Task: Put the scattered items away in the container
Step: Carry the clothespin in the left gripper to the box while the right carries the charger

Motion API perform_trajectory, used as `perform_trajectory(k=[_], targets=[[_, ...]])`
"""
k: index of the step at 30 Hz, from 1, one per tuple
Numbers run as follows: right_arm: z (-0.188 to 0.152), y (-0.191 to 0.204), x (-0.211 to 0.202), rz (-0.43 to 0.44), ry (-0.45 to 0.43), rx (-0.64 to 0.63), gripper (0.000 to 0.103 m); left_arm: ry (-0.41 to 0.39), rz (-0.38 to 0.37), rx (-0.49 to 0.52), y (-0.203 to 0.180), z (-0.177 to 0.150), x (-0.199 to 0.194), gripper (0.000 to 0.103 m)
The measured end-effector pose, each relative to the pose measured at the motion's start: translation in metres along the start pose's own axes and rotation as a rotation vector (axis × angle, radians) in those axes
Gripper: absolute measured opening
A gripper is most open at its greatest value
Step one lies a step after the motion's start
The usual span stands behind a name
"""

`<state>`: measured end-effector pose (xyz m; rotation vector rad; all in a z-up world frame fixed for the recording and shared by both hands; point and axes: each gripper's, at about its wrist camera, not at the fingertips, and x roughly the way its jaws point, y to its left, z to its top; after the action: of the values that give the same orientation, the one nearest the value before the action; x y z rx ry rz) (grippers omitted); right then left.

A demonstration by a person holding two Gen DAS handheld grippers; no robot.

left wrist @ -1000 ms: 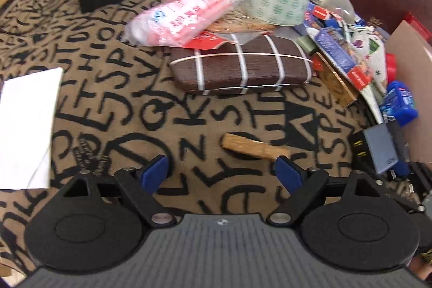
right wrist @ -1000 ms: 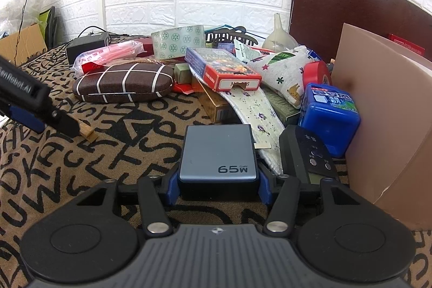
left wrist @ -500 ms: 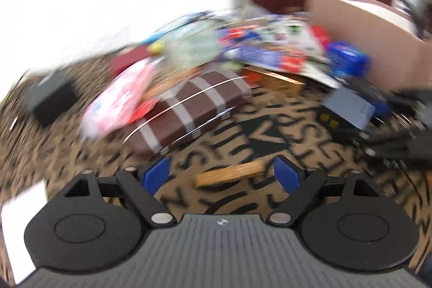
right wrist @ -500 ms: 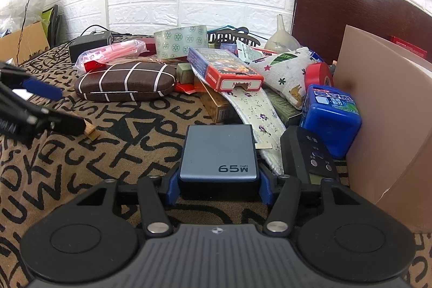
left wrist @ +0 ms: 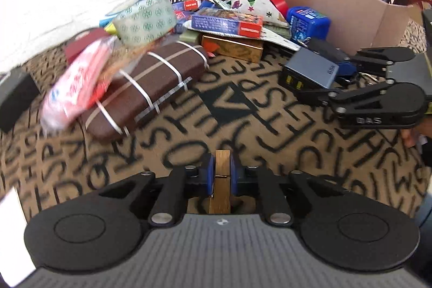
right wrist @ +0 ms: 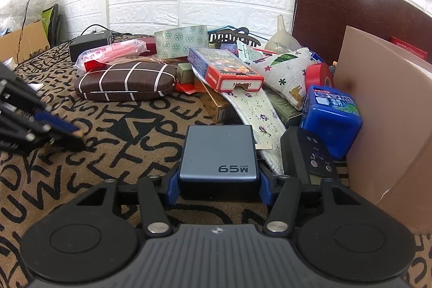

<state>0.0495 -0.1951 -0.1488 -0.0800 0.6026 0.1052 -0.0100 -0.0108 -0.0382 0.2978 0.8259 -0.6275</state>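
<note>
Left wrist view shows the left tool [left wrist: 222,176] with its jaws closing on a small wooden clip [left wrist: 222,180]; the blue pads [left wrist: 210,174] sit flush against both flat sides of the clip. Its long axis runs straight along the tool's own pointing line, the tip just past the pads and the tail reaching back toward the camera. It hangs low over the letter-patterned cloth [left wrist: 243,126] on the counter.

Off to the right in that view, the right tool [left wrist: 332,77] pinches a grey charger block [left wrist: 310,70]. From the right wrist camera the same tool [right wrist: 218,186] has its pads [right wrist: 172,185] pressed on both sides of the charger [right wrist: 218,153], which rests on or barely above the cloth; I cannot tell which.

What the next move turns on is the cardboard container [left wrist: 337,2]. It stands at the far right edge of the clutter, just beyond the blue tub [left wrist: 307,20]. The right tool is much nearer to it, nearly beside its wall [right wrist: 383,104], and would probably only need a short lift over the rim. The left tool is well apart from it, with the right tool lying between.
</note>
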Motion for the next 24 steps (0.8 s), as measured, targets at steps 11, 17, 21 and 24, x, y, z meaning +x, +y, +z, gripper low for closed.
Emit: perform_trajectory(k=[11, 17, 21, 24], targets=[[-0.002, 0.002, -0.008, 0.019, -0.031, -0.042, 0.052, -0.078, 0.087, -0.191, -0.006, -0.003, -0.008, 0.014], [0.000, 0.003, -0.015, 0.027, -0.049, -0.058, 0.052, -0.138, 0.103, -0.200, -0.005, 0.008, -0.018, 0.014], [0.006, 0.005, -0.023, 0.020, -0.078, -0.077, 0.052, -0.165, 0.118, -0.202, -0.008, 0.015, -0.020, 0.014], [0.014, 0.005, -0.032, 0.012, -0.108, -0.085, 0.052, -0.179, 0.116, -0.202, -0.012, 0.023, -0.021, 0.014]])
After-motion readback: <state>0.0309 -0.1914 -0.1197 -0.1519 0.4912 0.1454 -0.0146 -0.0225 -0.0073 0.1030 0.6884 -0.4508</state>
